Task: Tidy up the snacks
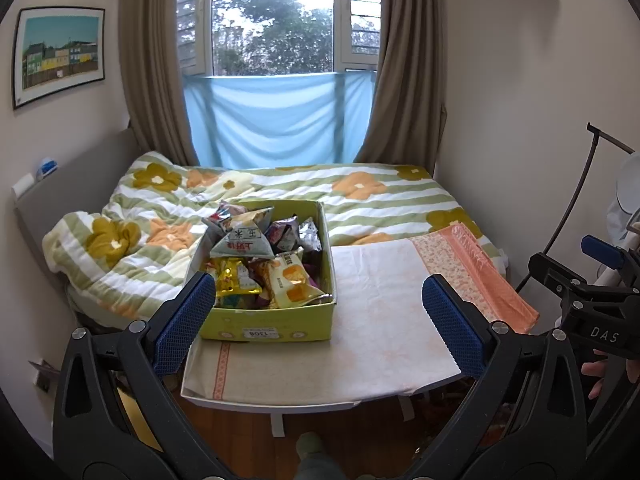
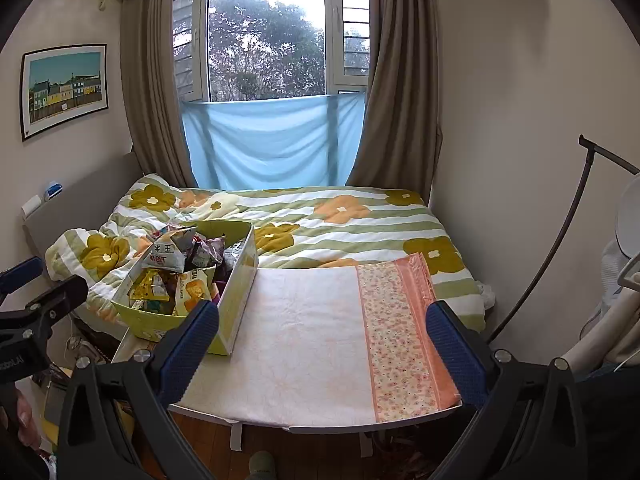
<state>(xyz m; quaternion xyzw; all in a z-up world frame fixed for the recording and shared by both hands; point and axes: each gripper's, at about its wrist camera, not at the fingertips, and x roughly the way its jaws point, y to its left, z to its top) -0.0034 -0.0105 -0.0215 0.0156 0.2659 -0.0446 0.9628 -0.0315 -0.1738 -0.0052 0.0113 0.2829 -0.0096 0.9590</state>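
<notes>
Left claw agape; snack box lengthwise toward window.

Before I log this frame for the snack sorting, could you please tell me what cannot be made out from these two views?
- Lower packets in the green box: both views, buried under the top snack packets.
- Box's far-left outside: right wrist view, hidden by the left gripper body at the frame edge.
- Label print on the box front: left wrist view, too small.
- Table legs: both views, cut off by the right gripper arms and the bottom edge.

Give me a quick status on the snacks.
Left gripper open, right gripper open, both empty. Snack box full on table. Nothing blocking.
</notes>
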